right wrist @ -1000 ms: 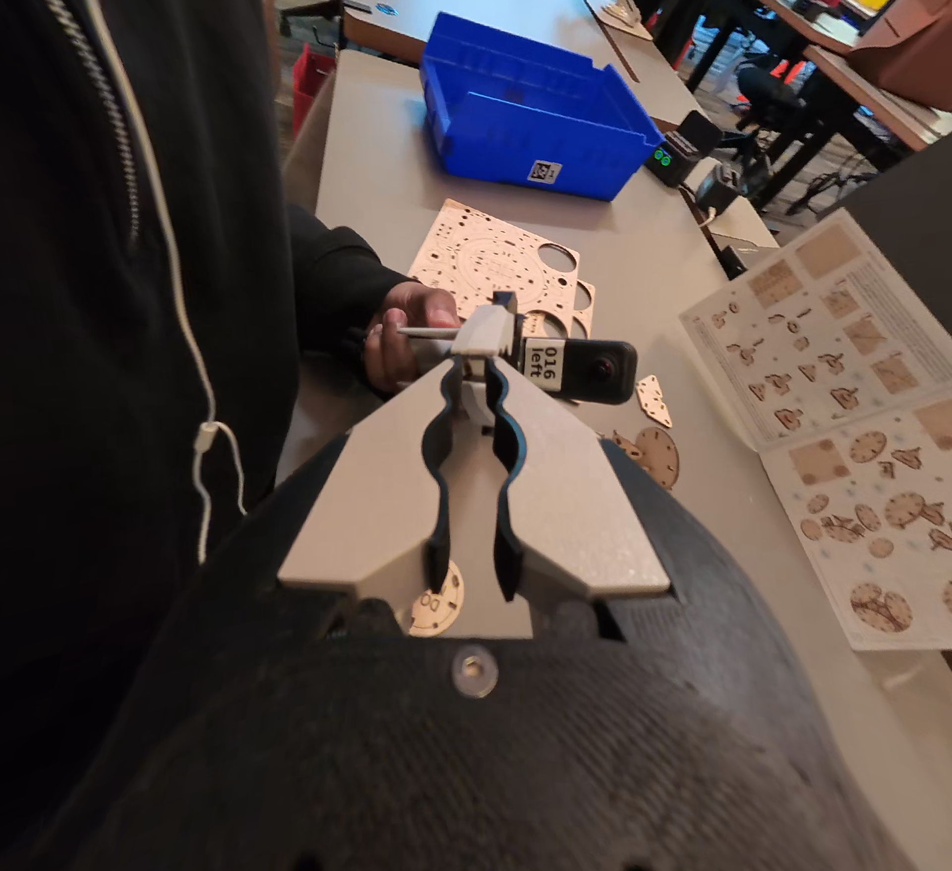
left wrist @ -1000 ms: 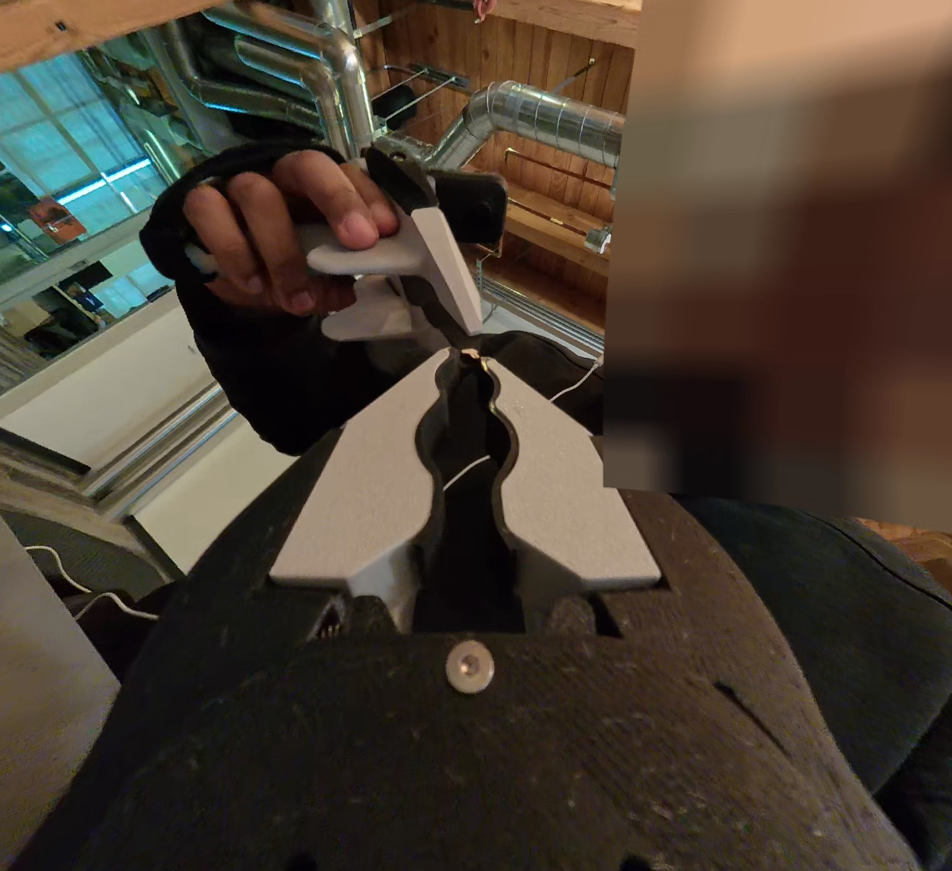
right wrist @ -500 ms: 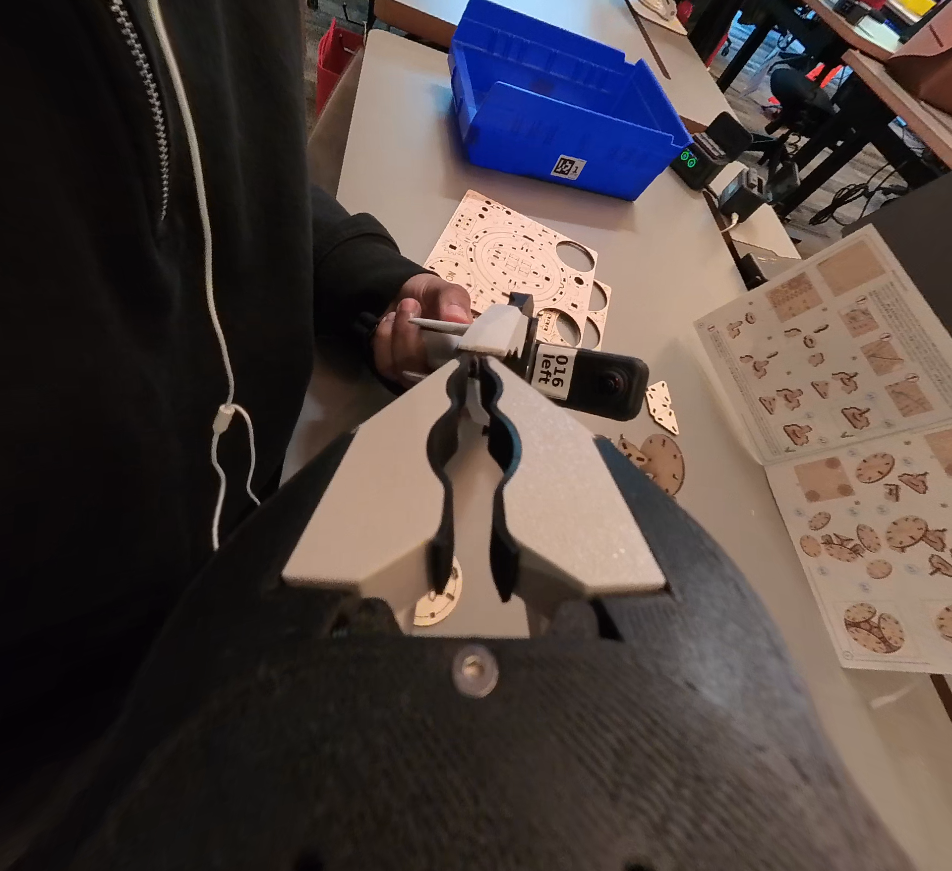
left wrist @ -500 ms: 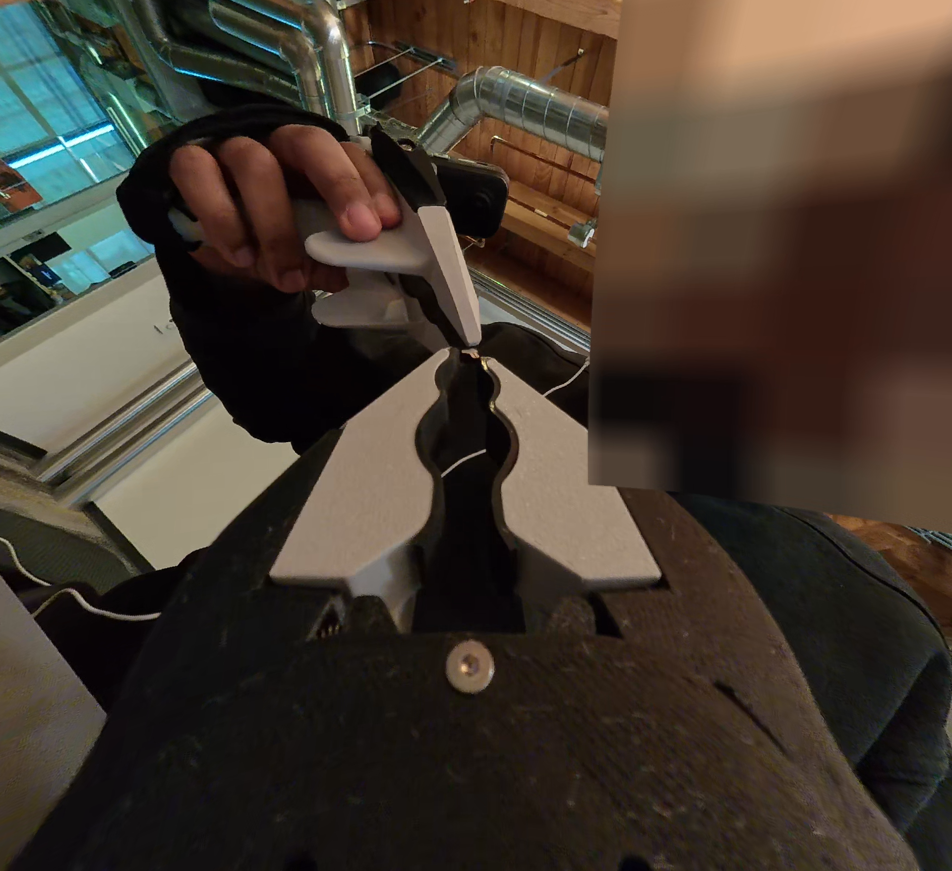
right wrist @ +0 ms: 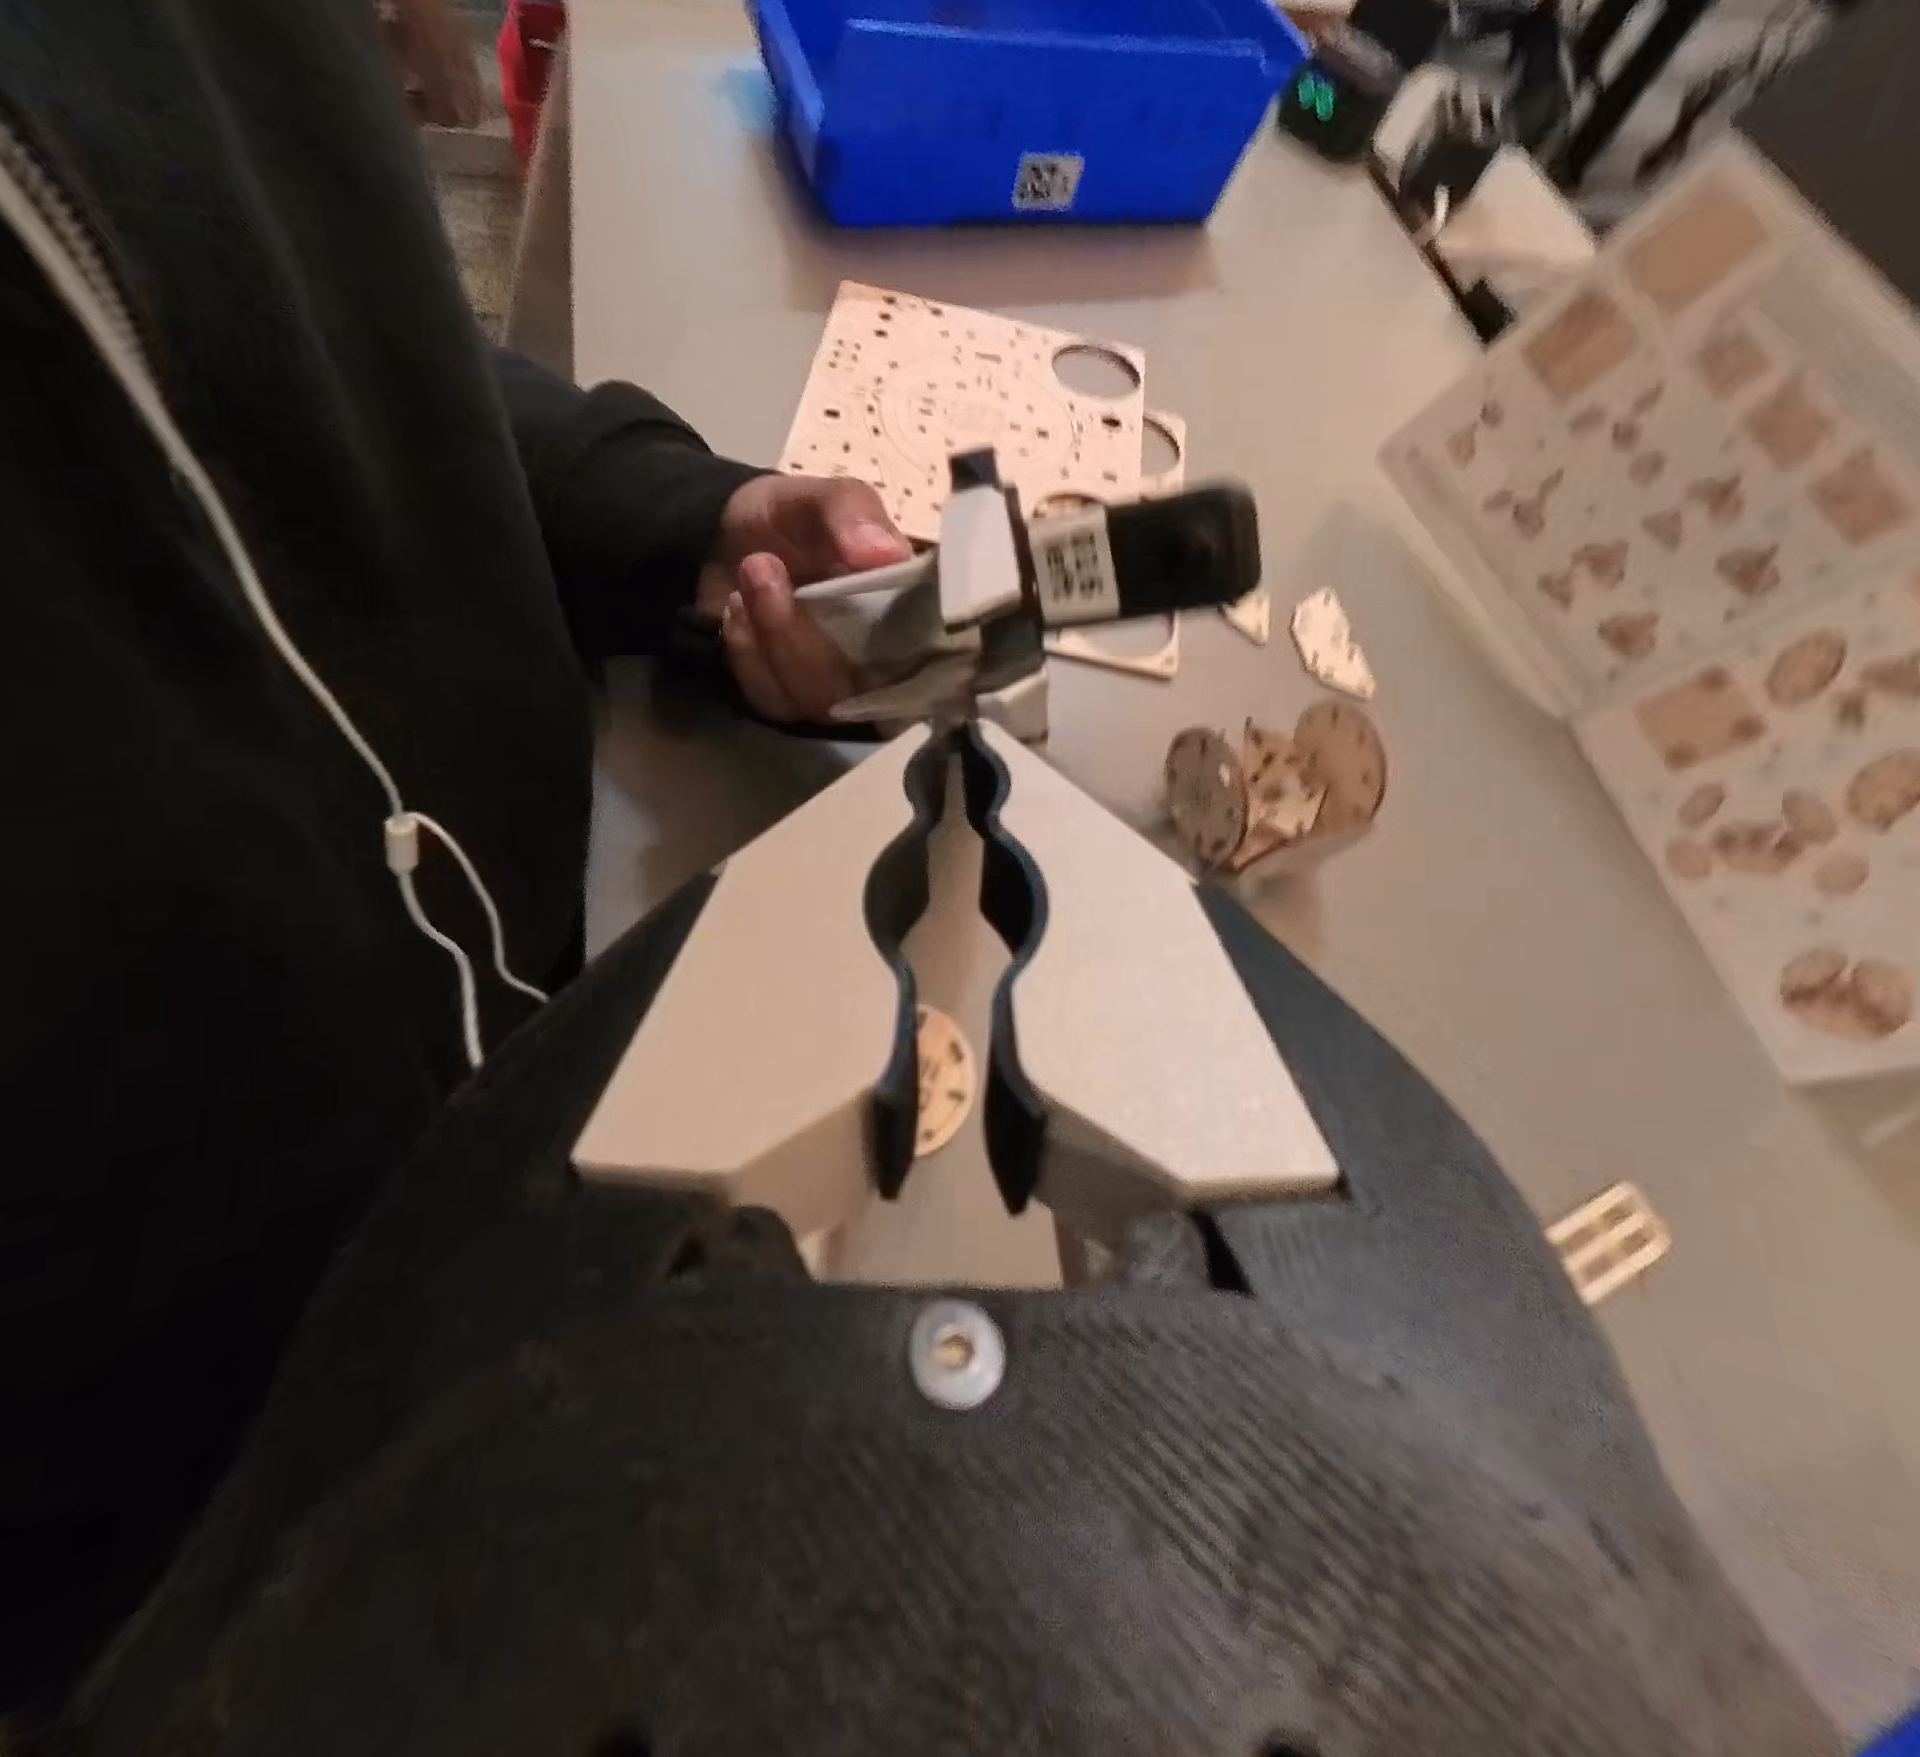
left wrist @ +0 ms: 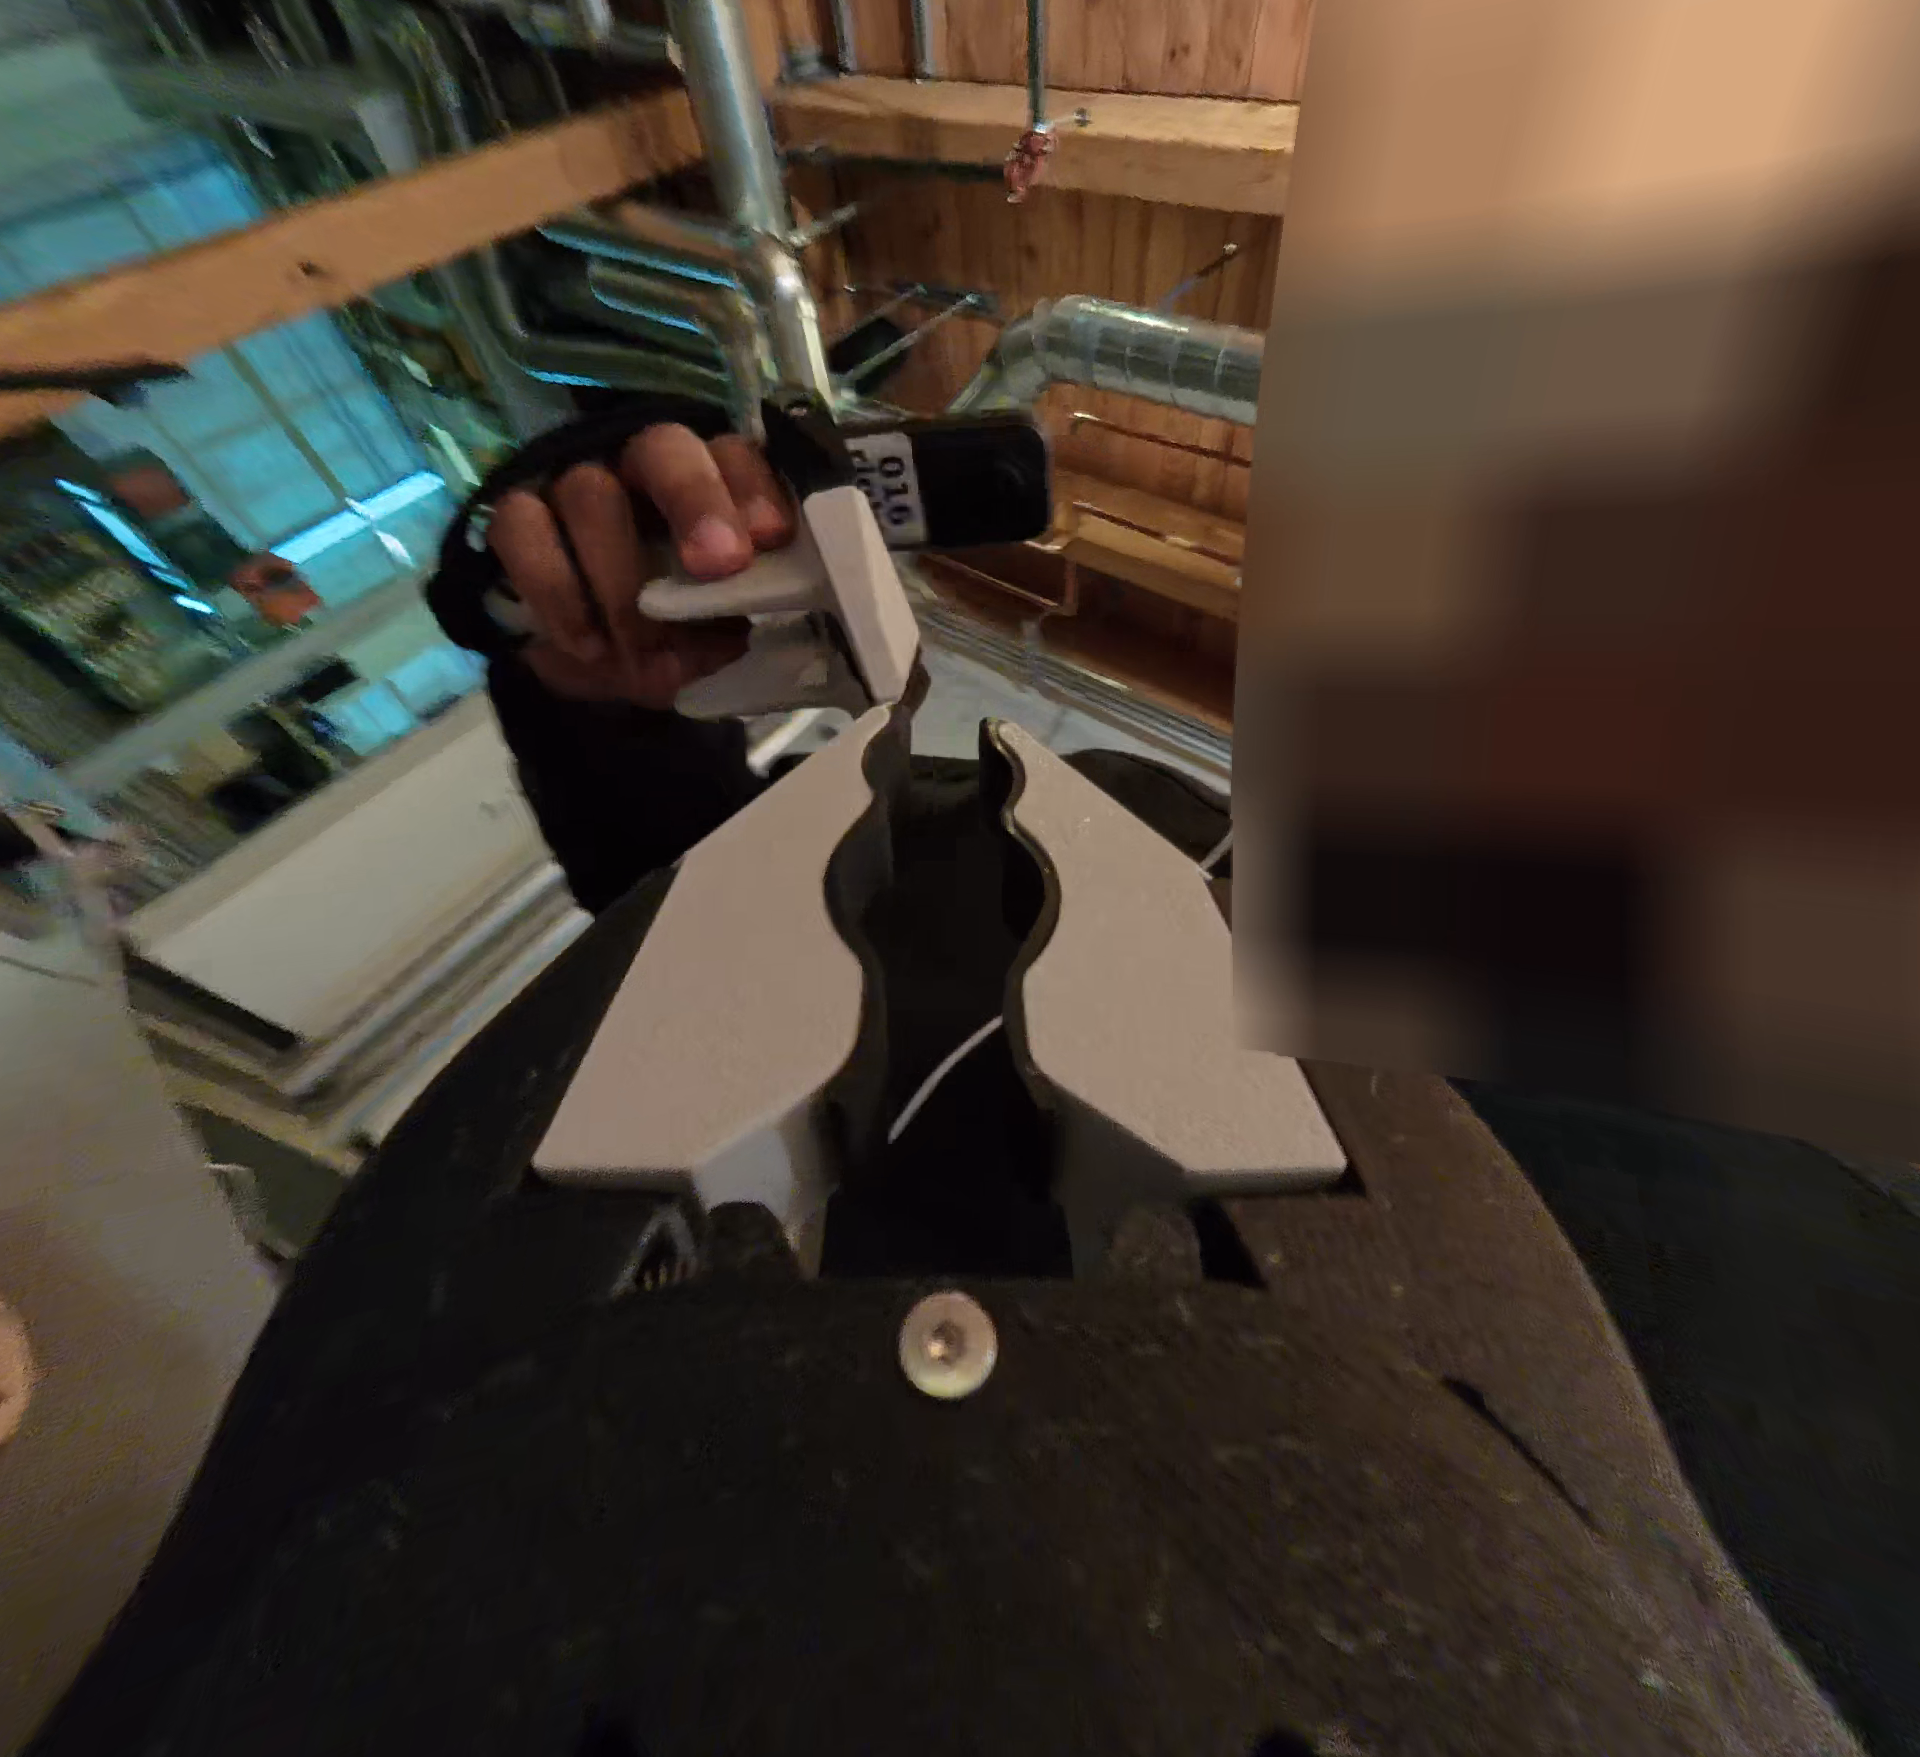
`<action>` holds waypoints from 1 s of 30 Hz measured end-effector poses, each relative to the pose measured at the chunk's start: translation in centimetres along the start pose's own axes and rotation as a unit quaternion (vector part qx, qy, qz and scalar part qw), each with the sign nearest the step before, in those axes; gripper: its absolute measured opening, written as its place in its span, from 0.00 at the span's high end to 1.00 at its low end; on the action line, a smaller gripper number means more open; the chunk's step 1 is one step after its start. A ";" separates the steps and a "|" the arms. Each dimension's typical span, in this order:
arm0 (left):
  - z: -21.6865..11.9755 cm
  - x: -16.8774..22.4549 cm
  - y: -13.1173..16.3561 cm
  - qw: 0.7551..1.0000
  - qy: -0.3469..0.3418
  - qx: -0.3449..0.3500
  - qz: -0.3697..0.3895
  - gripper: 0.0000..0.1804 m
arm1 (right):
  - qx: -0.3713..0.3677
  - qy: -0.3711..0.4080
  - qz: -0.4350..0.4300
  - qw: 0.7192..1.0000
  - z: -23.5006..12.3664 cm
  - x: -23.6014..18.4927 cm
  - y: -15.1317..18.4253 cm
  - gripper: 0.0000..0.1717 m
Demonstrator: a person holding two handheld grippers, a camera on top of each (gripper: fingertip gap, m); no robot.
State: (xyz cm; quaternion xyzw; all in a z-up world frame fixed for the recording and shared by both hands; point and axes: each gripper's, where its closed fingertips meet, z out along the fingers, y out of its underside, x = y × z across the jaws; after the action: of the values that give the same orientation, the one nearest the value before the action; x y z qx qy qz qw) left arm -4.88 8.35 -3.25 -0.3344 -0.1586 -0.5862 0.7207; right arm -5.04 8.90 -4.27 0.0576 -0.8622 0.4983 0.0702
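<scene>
Two hand-held grey two-finger tools meeting tip to tip above a grey table (right wrist: 1351, 1032). Left gripper (left wrist: 940, 736) open, a clear gap between its fingertips, nothing between them but the dark jacket behind. Right gripper (right wrist: 951, 741) closed at the tips, angled in against the left gripper's left-hand fingertip; touching or just beside it, hard to tell. Impossible to tell whether anything tiny is pinched there.

Each tool gripped by a bare hand (right wrist: 790, 606) in a black sleeve. Close on one side, a black zipped jacket (right wrist: 260, 564) with a thin white cord (right wrist: 436, 876).

On the table beyond: a pale laser-cut wooden sheet with round holes (right wrist: 935, 388), a small cluster of round wooden discs marked like clock faces (right wrist: 1278, 793), an open printed instruction sheet (right wrist: 1714, 668), and further back a blue plastic bin (right wrist: 1039, 97). One small wooden disc (right wrist: 940, 1073) directly beneath the right tool's jaws. Overhead, from the left tool's upward-facing view, silver metal ducting (left wrist: 1132, 357) and wooden beams.

Possible trouble, as a judgement: with tips this close, a slight wobble of either hand could knock the fingers together and shake loose anything small held between them.
</scene>
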 end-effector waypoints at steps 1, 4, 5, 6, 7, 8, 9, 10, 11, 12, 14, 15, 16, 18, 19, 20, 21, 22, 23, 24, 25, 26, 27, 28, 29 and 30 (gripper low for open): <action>-0.2 -0.5 -0.3 0.999 -0.029 0.005 0.028 0.97 | -0.010 0.003 0.036 0.999 -0.1 0.3 0.5 0.99; -1.5 -3.6 -1.1 0.971 -0.197 0.003 0.138 1.00 | -0.034 0.012 0.167 0.985 -0.6 1.1 2.6 1.00; -2.0 -4.6 -1.2 0.952 -0.252 -0.010 0.174 1.00 | -0.045 0.019 0.207 0.977 -0.7 1.3 3.7 1.00; -2.4 -5.4 -1.2 0.931 -0.301 -0.026 0.203 1.00 | -0.059 0.027 0.241 0.968 -0.7 1.4 4.9 1.00; -2.9 -6.5 -1.1 0.909 -0.351 -0.040 0.222 1.00 | -0.077 0.038 0.272 0.958 -0.7 1.5 6.3 1.00; -3.3 -7.7 -0.9 0.888 -0.391 -0.061 0.234 1.00 | -0.101 0.047 0.303 0.947 -0.6 1.3 8.0 1.00; -3.8 -9.0 -0.3 0.868 -0.427 -0.086 0.237 1.00 | -0.124 0.051 0.332 0.934 -0.5 1.0 9.6 1.00; -4.5 -10.3 0.2 0.843 -0.467 -0.113 0.240 1.00 | -0.143 0.053 0.359 0.921 -0.3 0.5 11.0 1.00; -5.4 -11.6 0.6 0.813 -0.508 -0.140 0.248 1.00 | -0.159 0.051 0.382 0.909 -0.1 -0.1 12.2 1.00; -6.2 -12.5 1.0 0.780 -0.542 -0.168 0.262 1.00 | -0.173 0.048 0.402 0.898 0.2 -0.7 13.2 1.00; -7.8 -13.7 1.3 0.712 -0.599 -0.217 0.295 1.00 | -0.198 0.045 0.429 0.880 0.7 -1.6 14.8 1.00; -7.8 -13.9 1.7 0.700 -0.601 -0.237 0.303 1.00 | -0.208 0.047 0.436 0.874 0.8 -1.8 15.4 1.00; -7.7 -14.0 2.0 0.695 -0.601 -0.249 0.308 1.00 | -0.217 0.050 0.441 0.870 0.9 -1.9 15.9 1.00; -7.9 -14.2 2.3 0.687 -0.606 -0.258 0.307 1.00 | -0.226 0.049 0.458 0.859 1.0 -2.0 16.5 1.00; -7.8 -14.2 2.5 0.689 -0.603 -0.263 0.305 1.00 | -0.228 0.048 0.467 0.853 1.1 -2.1 16.6 1.00; -7.8 -14.2 2.6 0.691 -0.601 -0.265 0.303 1.00 | -0.231 0.046 0.475 0.848 1.2 -2.2 16.7 1.00; -7.9 -14.2 2.6 0.691 -0.602 -0.265 0.301 1.00 | -0.236 0.046 0.479 0.844 1.3 -2.4 16.8 1.00; -7.9 -14.2 2.7 0.691 -0.600 -0.268 0.299 1.00 | -0.241 0.048 0.481 0.841 1.4 -2.5 16.9 1.00; -7.9 -14.3 2.8 0.693 -0.598 -0.272 0.297 1.00 | -0.246 0.049 0.484 0.839 1.6 -2.6 17.0 1.00; -8.1 -14.3 2.8 0.690 -0.602 -0.274 0.293 1.00 | -0.251 0.047 0.488 0.834 1.7 -2.8 17.1 1.00; -8.3 -14.4 2.9 0.689 -0.605 -0.275 0.289 1.00 | -0.257 0.044 0.493 0.830 1.8 -3.1 17.2 1.00; -8.4 -14.5 3.0 0.690 -0.605 -0.278 0.284 1.00 | -0.263 0.043 0.497 0.826 1.9 -3.3 17.4 1.00; -8.5 -14.6 3.2 0.691 -0.605 -0.283 0.278 1.00 | -0.271 0.045 0.498 0.822 2.0 -3.4 17.6 1.00; -8.6 -14.7 3.4 0.691 -0.604 -0.289 0.271 1.00 | -0.275 0.048 0.498 0.821 2.0 -3.3 17.8 1.00; -8.7 -14.8 3.7 0.691 -0.604 -0.297 0.262 1.00 | -0.277 0.052 0.499 0.820 1.9 -3.2 17.9 1.00; -8.8 -14.9 4.1 0.690 -0.602 -0.310 0.255 1.00 | -0.280 0.058 0.497 0.819 1.8 -2.9 18.0 1.00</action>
State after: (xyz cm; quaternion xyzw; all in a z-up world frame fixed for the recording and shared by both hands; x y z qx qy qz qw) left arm -6.30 13.87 -20.15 -0.8477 -0.2766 -0.0683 0.4475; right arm -5.35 16.39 -21.02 -0.4299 -0.8706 0.2046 -0.1239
